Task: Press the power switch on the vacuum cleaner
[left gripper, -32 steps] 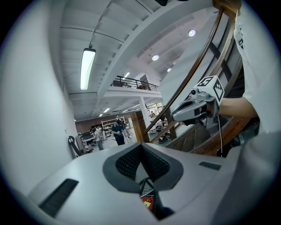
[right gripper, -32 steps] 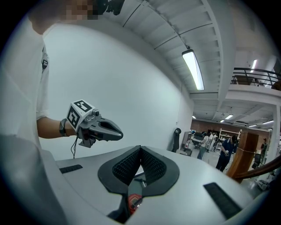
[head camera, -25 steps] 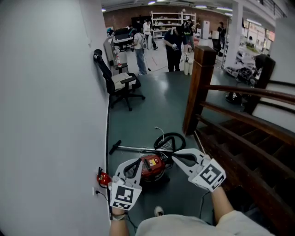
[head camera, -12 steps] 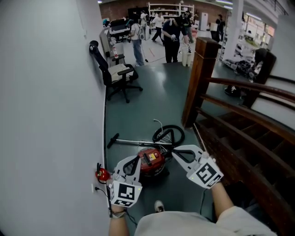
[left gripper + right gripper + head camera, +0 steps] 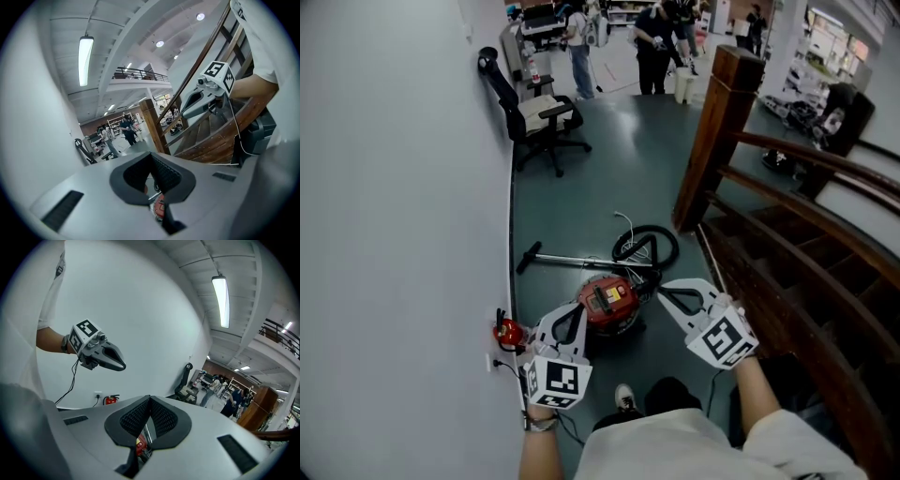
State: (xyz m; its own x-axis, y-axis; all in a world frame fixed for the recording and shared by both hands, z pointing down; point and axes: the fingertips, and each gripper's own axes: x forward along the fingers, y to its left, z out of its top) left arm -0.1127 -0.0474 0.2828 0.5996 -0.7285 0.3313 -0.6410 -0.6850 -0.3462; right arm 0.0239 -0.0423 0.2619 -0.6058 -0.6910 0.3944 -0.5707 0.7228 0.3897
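Head view is showing the approach step. The red, drum-shaped vacuum cleaner (image 5: 607, 305) is sitting on the dark teal floor (image 5: 581, 187) close to the white wall. Its black coiled hose (image 5: 645, 246) and long thin wand (image 5: 581, 261) are lying just beyond it.

The left gripper (image 5: 578, 317) is hovering just beside the drum's left edge, and the right gripper (image 5: 664, 292) is hanging near its right side. Neither appears to be touching it. In each gripper view the ribbed black pads (image 5: 133, 417) are meeting at their tips with nothing between them, so both claws are closed and empty. The red body is peeking through the gap beneath.

The power switch is too small to pick out on the top panel. The next move is likely calling for one closed tip to be lowered onto that panel, lined up over the button and pressed straight down.

As for containers, only the vacuum's drum is showing. It is closed, so its contents are staying hidden.
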